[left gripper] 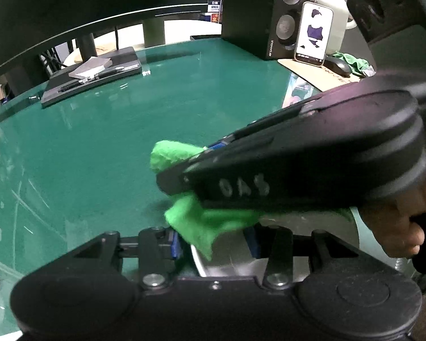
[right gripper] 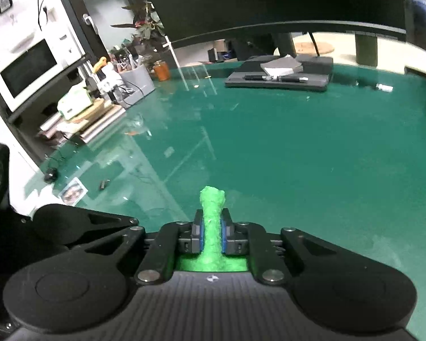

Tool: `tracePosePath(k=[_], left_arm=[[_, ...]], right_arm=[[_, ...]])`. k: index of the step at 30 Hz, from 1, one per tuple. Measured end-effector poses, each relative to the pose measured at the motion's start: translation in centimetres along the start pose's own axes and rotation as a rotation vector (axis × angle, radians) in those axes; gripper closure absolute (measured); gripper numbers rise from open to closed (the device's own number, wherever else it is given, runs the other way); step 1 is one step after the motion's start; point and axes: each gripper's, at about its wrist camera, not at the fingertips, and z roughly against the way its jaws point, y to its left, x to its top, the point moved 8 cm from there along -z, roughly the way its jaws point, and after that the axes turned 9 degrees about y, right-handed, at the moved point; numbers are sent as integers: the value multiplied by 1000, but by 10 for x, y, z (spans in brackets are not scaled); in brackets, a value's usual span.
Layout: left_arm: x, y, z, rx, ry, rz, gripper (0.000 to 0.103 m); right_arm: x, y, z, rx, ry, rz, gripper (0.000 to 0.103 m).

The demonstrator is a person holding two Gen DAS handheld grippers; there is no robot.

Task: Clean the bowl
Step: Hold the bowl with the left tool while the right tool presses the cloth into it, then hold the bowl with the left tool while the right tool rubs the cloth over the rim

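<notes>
In the left wrist view a metal bowl [left gripper: 227,264] sits between my left gripper's [left gripper: 214,244] blue-padded fingers, which are closed on its rim. My right gripper [left gripper: 179,170] reaches in from the right, shut on a bright green cloth [left gripper: 201,224] that hangs onto the bowl. In the right wrist view the right gripper [right gripper: 212,233] is shut on a fold of the green cloth [right gripper: 212,213], which sticks out past the pads. The bowl is hidden there.
Green glass table [left gripper: 99,142]. A monitor stand base with a notepad and pens [left gripper: 93,74] is at the back. A speaker [left gripper: 286,14], a phone [left gripper: 312,34], a mouse [left gripper: 338,65] and another green rag [left gripper: 352,61] are at the right. Shelves and a microwave [right gripper: 28,71] are to the left.
</notes>
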Motion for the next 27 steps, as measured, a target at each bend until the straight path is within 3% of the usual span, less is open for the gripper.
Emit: tracePosePath(k=[2, 4, 11, 12, 18, 22, 27], left_arm=[[-1, -1, 0, -5, 0, 2, 61], [0, -2, 0, -2, 2, -5, 61], [0, -3, 0, -16, 25, -36, 59], [1, -4, 0, -16, 35, -40, 59], [-5, -8, 1, -13, 18, -26, 59], [-2, -6, 0, 11, 19, -8, 59], [-3, -8, 2, 52, -4, -2, 59]], right_arm=[[-1, -11, 0, -47, 8, -44, 88], [-3, -16, 3, -48, 9, -92, 88], [-8, 25, 2, 23, 17, 69, 92], [-8, 26, 2, 16, 19, 72, 98], [-11, -24, 11, -119, -4, -149, 96], [-6, -35, 29, -35, -82, -245, 96], [-3, -46, 40, -33, -112, -275, 96]])
